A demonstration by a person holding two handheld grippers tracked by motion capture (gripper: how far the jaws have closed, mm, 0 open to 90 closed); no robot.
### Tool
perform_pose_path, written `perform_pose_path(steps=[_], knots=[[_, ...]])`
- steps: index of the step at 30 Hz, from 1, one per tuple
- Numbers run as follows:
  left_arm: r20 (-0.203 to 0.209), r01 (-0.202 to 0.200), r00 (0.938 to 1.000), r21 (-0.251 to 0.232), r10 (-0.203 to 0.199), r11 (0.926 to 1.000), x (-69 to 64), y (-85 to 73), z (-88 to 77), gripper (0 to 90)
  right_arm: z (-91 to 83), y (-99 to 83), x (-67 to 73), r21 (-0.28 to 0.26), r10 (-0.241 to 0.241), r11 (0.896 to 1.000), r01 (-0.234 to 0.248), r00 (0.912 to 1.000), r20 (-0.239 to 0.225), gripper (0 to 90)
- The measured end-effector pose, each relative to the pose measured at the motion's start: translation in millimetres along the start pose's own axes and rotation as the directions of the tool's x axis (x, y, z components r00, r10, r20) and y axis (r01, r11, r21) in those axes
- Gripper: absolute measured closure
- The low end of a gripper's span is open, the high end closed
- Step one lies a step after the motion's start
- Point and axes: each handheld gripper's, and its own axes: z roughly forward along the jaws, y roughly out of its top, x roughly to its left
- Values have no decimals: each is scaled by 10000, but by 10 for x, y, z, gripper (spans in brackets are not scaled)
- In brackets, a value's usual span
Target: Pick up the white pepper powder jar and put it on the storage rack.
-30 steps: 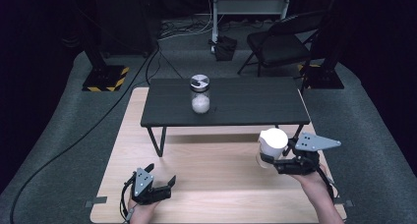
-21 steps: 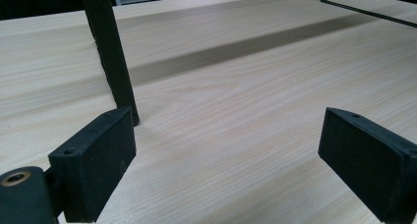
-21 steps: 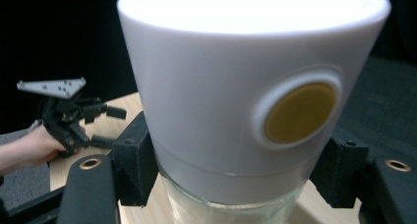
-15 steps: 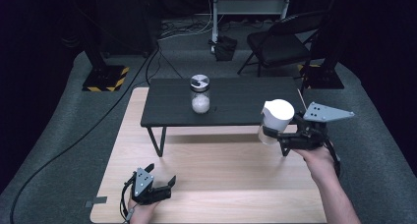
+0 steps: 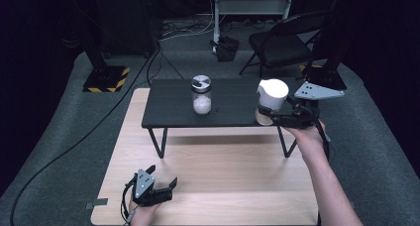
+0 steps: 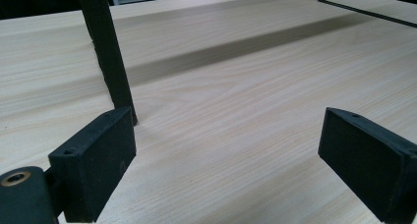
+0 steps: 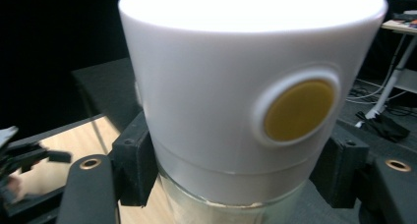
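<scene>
Under both claws, the biggest thing is the light wood board [image 5: 218, 181] on the grey floor. Black low table [image 5: 168, 109] stands on the far part of it, ahead of the left claw, left of and below the right claw.

Folding chair [image 5: 282, 42] sits well beyond the right claw, in the dark at the back. Hazard-striped base plate [image 5: 106, 78] is far ahead-left of the left claw.

Right claw [image 5: 265, 118] is raised at the table's right end, jaws pinching a white-capped jar [image 5: 271, 98] at its neck, just under the cap. Jar upright, off the table. Right gripper view: pads [image 7: 134, 162] press both sides where the white cap meets the glass; a round yellow disc [image 7: 298, 110] is set in the cap's side. No readable writing, brand or label on it. Right forearm reaches in from the bottom edge, stretched forward, hand wrapped round the grip, grey plate on top.

Left claw [image 5: 163, 182] rests low on the board's near left part, jaws spread wide, nothing between them. Its own view: bare wood between the pads [image 6: 98, 160], a black table leg [image 6: 109, 52] just ahead.

Second jar [image 5: 201, 94], glass with white contents and a dark patterned lid, stands on the table mid-top, left of the right claw, well apart. No legible text on it.
</scene>
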Motion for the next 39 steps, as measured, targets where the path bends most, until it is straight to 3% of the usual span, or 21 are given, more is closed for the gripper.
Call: perform_pose_path(steps=[6, 11, 21, 25, 28, 34, 39], knots=[[23, -16, 10000, -13, 16, 10000, 3, -2, -1, 71, 169, -5, -42, -7, 425, 9991, -425, 9966, 705, 299], [30, -12, 10000, -9, 12, 10000, 5, -2, -2, 71, 267, 35, -44, 109, 454, 9988, -468, 9935, 1039, 298], [30, -13, 10000, -14, 13, 10000, 4, -3, -3, 71, 298, 3, -61, -39, 610, 9981, -609, 9922, 1088, 296], [30, -16, 10000, -12, 16, 10000, 4, -2, -1, 71, 261, -32, -55, -202, 794, 9968, -775, 9891, 1244, 212], [29, -15, 10000, -11, 15, 10000, 4, -2, -1, 71, 196, -68, -34, -239, 633, 9979, -606, 9888, 1352, 133], [3, -16, 10000, -9, 16, 10000, -1, -2, -1, 71, 11, -221, -45, -655, 669, 9961, -589, 9895, 1281, 92], [-13, -18, 10000, -6, 18, 10000, -4, -1, -1, 71, -209, -449, -38, -934, 488, 9948, -400, 9944, 936, 78]])
